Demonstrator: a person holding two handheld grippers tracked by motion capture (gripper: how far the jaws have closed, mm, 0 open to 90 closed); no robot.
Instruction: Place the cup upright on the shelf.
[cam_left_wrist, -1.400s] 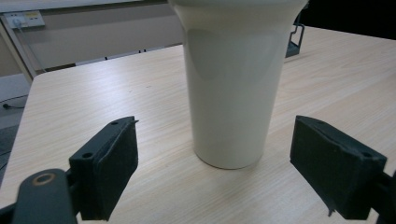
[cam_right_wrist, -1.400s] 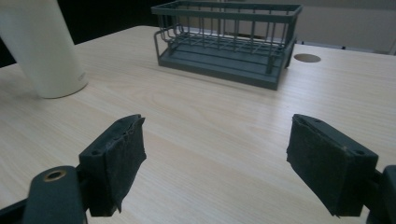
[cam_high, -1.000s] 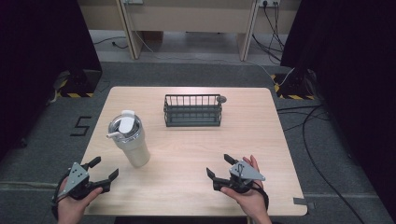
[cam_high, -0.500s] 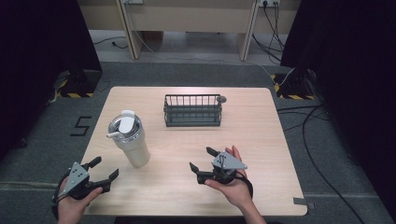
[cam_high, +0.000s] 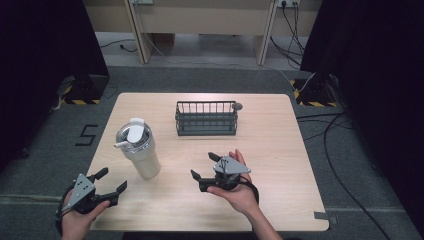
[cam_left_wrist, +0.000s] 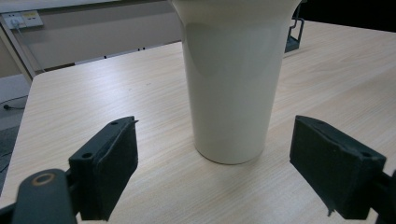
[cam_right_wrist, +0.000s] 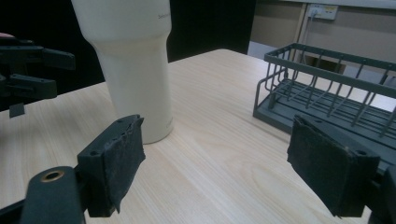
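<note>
Smooth cream tumbler (cam_high: 141, 152), tapered; wire basket (cam_high: 206, 118); both grippers' jaws wide apart, empty.

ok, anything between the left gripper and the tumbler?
Nothing visible. The left gripper has its jaws open and pointed at the base of the tumbler, with bare table between them. The right gripper sits off to the tumbler's other side, and the wire rack is farther back.
</note>
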